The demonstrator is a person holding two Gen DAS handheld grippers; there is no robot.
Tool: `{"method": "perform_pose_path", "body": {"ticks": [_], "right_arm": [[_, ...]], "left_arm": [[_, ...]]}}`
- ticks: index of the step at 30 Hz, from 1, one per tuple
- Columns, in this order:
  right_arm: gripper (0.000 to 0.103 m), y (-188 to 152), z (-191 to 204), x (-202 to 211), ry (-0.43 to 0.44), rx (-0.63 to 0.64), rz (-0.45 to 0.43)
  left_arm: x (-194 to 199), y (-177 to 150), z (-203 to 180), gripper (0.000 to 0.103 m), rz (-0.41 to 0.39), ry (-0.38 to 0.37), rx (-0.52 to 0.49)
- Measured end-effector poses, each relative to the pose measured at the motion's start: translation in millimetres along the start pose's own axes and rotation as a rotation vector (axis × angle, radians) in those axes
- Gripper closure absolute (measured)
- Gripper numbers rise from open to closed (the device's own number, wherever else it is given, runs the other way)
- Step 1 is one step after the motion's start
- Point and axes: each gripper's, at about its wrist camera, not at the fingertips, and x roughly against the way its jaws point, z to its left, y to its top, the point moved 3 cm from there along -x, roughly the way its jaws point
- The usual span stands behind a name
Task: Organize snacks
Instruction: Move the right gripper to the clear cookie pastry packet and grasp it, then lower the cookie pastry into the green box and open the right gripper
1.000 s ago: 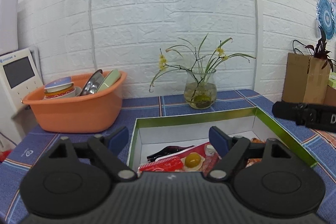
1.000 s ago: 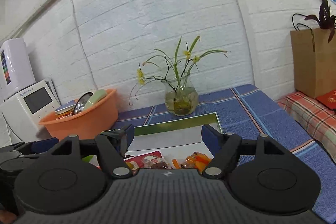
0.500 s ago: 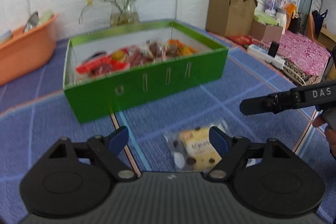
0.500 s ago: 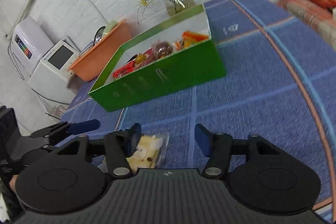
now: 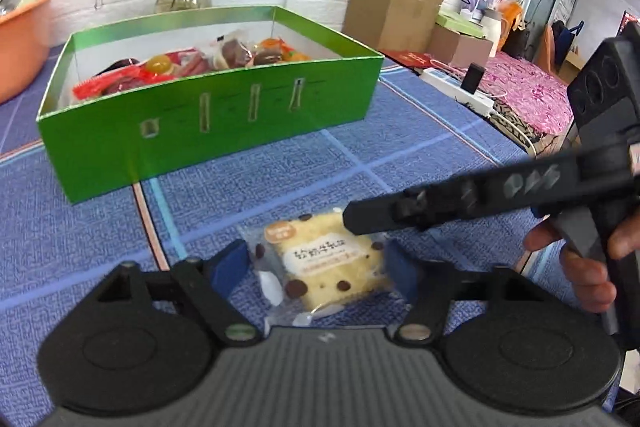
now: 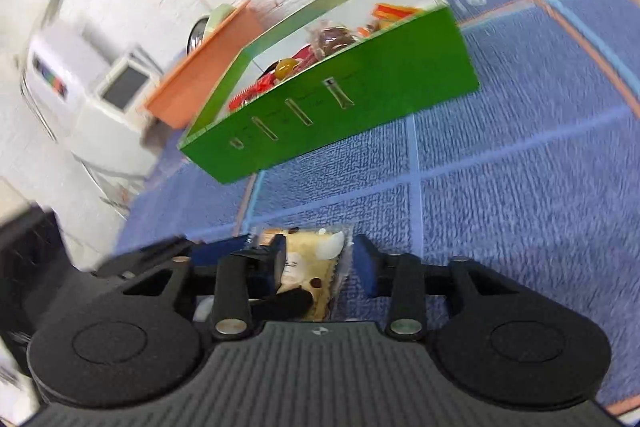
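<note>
Two grippers crowd one small thing: a clear-wrapped yellow cake slice with chocolate chips (image 5: 334, 261), lying flat on the blue woven cloth of the table (image 5: 400, 155) in front of the green cardboard box of snacks (image 5: 208, 119). The left gripper (image 5: 316, 263) straddles the packet with its blue pads just off the wrapper's two side edges, so it is released, not yet pinching. The right gripper (image 6: 316, 259) comes in from the side, and its jaws have just been closing with the packet's end between them; blur keeps me from telling whether its pads press the film.

The likeliest trouble is the two tools fouling each other. In the left wrist view the right gripper's dark finger already lies across the packet's far corner, and a further squeeze by either could nip only loose film, letting the slice slide out on lifting. Both pulling at once could tear or crumple the wrapper, and the soft cake might crush.

Compared with half a second back, both pairs of jaws are narrower, the left having also just been closing around the packet. The right gripper has swung in from well off to the side until it overlaps the wrapper.
</note>
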Motion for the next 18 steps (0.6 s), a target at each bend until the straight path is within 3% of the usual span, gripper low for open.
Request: {"method": "perform_pose_path", "body": {"ticks": [1, 2, 3, 6, 10, 18], "right_arm": [[0.075, -1, 5, -2, -0.024, 0.041, -0.002], [0.080, -2, 8, -2, -0.037, 0.076, -0.013], [0.082, -3, 10, -1, -0.039, 0.107, -0.020], [0.088, -1, 16, 1, -0.040, 0.143, -0.057], [0.091, 4, 20, 9, -0.023, 0.161, -0.099], [0.092, 16, 47, 28, 0.032, 0.233, -0.186]], "left_arm": [[1, 0, 2, 0.054, -0.005, 0.004, 0.017], [3, 1, 4, 0.060, -0.007, 0.007, 0.030], [5, 2, 5, 0.070, -0.010, 0.007, 0.034], [12, 3, 11, 0.081, -0.024, 0.007, 0.065], [22, 3, 11, 0.084, -0.056, 0.017, 0.066], [65, 12, 12, 0.084, -0.210, 0.051, 0.098]]}}
